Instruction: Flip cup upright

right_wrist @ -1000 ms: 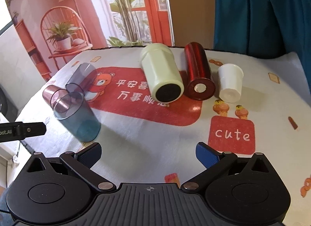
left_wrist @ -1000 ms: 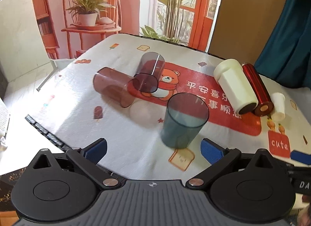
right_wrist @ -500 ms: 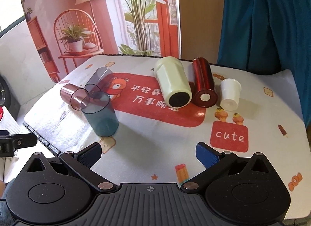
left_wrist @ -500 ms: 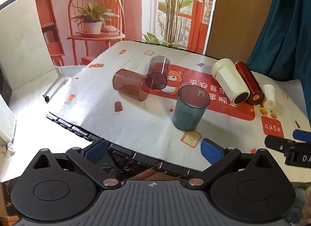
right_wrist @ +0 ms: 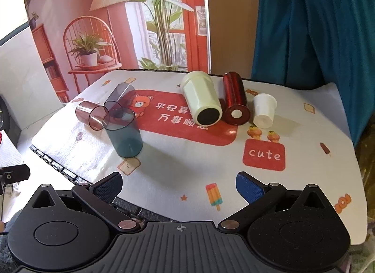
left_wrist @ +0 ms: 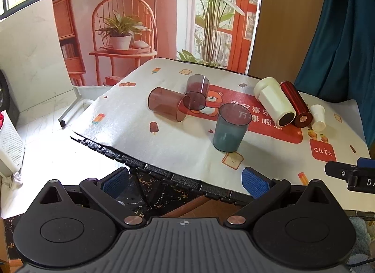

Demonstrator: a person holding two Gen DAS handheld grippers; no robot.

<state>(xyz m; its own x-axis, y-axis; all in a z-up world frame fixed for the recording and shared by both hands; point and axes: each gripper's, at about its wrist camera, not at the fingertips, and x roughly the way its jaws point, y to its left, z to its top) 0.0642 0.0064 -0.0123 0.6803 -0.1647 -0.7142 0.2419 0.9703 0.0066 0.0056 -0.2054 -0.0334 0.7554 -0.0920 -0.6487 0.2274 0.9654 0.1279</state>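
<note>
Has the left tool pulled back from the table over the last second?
Yes. The left tool has retreated: its fingers, earlier over the tablecloth near the blue cup, now sit at the table edge, with floor visible below.

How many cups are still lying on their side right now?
4: a red see-through cup at the left, a purplish one touching it, a cream cup and a red metal tumbler side by side at right. The blue cup stands upright; none seem hidden.
</note>
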